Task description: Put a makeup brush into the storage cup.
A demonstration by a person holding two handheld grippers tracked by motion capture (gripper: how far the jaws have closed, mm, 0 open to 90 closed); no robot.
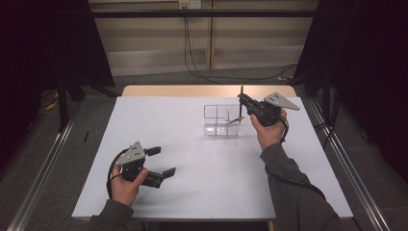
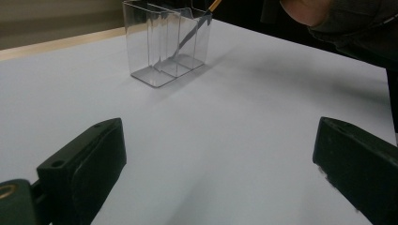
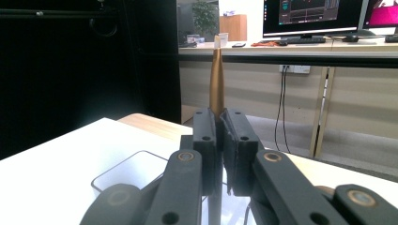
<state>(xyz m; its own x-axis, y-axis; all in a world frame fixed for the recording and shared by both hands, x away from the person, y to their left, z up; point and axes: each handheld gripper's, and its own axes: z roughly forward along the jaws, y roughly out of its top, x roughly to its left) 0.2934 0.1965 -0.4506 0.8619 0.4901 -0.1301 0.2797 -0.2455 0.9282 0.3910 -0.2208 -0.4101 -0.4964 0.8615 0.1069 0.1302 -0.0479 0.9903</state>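
High view: one clear organizer (image 1: 221, 121), one pencil (image 1: 240, 103) pinched in right claw (image 1: 244, 102), left claw (image 1: 161, 162) wide.

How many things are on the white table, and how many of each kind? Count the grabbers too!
Clear plastic box with compartments: 1
Thin brown pencil-like stick, its lower end in the box: 1
Black two-jaw grippers, left gripper open, right gripper shut on the stick: 2
Total: 4

No legible text or labels anywhere
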